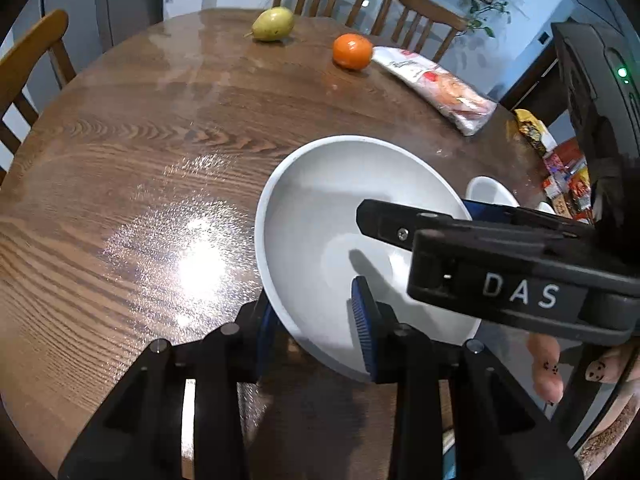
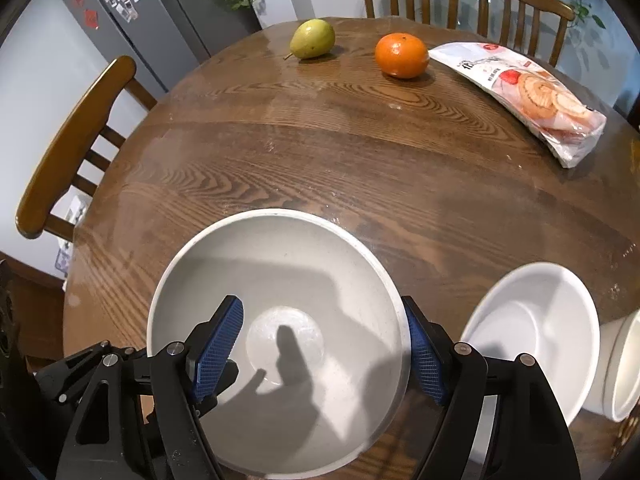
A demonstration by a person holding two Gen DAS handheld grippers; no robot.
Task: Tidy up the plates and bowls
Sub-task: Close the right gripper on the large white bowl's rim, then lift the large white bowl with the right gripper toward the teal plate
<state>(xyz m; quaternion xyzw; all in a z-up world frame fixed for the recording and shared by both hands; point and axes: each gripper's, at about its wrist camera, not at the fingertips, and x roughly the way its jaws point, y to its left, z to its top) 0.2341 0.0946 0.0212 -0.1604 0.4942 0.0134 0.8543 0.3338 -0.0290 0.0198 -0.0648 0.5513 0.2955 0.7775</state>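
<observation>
The left gripper (image 1: 316, 332) pinches the near wall of the wide, shallow grey ceramic bowl (image 1: 340, 208), one blue pad inside, one outside. The right gripper (image 2: 322, 350) straddles the opposite rim with its jaws wide, apparently not yet pressing. The bowl sits on the round wooden table (image 2: 340, 152), near its front edge, just beside a smaller white bowl (image 2: 532, 328). With one thin-wall pinch, lifting could tilt it, letting it slip, knock that neighbour, or slide off the edge.
</observation>
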